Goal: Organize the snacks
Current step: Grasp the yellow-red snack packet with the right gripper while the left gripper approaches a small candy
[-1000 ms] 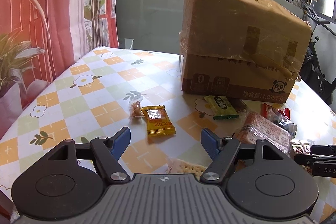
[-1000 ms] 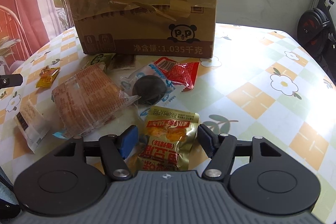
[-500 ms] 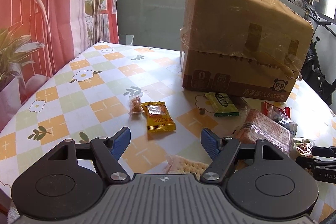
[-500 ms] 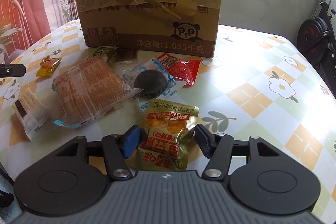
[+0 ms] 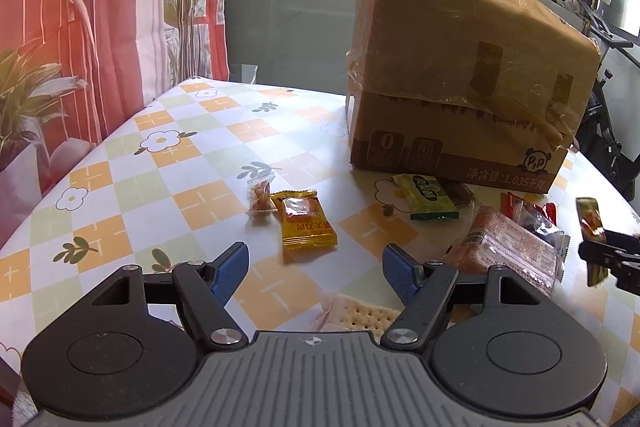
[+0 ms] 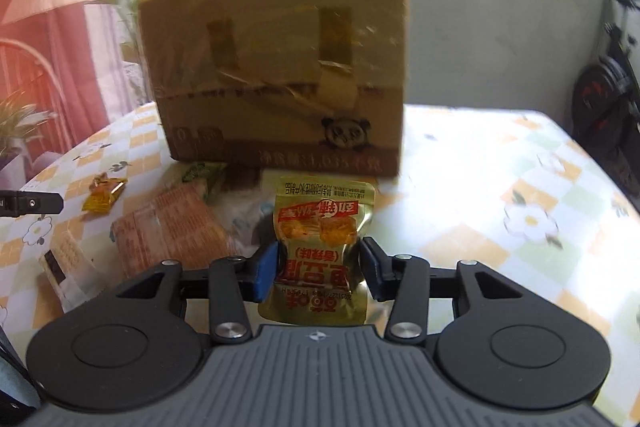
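Observation:
My right gripper (image 6: 320,255) has a gold snack pouch (image 6: 324,219) upright between its blue pads, lifted off the flowered tablecloth (image 6: 500,187); the jaws are still closing and the pads press its sides. In the left wrist view the same pouch (image 5: 590,219) shows at the far right edge. My left gripper (image 5: 314,259) hangs open and empty over the table. Just ahead of it lie a yellow packet (image 5: 306,223) and a small clear packet (image 5: 261,195). A green packet (image 5: 430,197), a brown cracker pack (image 5: 508,247) and red wrappers (image 5: 528,211) lie further right.
A large taped cardboard box (image 5: 460,79) stands at the back of the table. A pale cracker pack (image 5: 356,315) lies partly under my left gripper. A chair and plants (image 5: 32,95) stand off the left edge, an exercise bike (image 6: 608,107) off the right.
The right jaws closed in on the gold pouch and raised it off the table, so it now stands upright in front of the box. The left gripper kept still.

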The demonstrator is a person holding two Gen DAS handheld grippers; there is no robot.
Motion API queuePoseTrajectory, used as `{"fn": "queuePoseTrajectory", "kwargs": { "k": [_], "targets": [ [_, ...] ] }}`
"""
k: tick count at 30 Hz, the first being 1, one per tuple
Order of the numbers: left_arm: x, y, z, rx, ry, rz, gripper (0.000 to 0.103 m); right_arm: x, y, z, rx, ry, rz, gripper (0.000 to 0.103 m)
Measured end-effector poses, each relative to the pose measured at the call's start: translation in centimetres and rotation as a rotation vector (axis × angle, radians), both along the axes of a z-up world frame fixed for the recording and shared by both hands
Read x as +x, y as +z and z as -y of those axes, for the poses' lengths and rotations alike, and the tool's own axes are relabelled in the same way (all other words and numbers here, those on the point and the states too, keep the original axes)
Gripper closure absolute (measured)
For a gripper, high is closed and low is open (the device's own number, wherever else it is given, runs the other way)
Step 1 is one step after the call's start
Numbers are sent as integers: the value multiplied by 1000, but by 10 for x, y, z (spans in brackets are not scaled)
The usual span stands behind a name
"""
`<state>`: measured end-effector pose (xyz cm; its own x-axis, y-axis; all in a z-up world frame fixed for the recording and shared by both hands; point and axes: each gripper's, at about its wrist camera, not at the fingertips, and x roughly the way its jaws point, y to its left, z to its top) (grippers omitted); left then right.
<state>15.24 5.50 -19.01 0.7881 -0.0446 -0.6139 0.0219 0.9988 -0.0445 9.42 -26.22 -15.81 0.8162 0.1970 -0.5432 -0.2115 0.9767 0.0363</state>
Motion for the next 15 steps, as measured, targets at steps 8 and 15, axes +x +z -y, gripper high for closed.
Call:
{"fn": "queuePoseTrajectory", "kwargs": {
  "k": [8, 15],
  "targets": [
    [10, -2, -6, -7, 12, -14, 33, 34, -15, -13, -43, 73, 67, 56],
    [48, 6, -28, -42, 51, 24, 61, 42, -19, -15, -11, 92, 88, 56]
  ]
}}
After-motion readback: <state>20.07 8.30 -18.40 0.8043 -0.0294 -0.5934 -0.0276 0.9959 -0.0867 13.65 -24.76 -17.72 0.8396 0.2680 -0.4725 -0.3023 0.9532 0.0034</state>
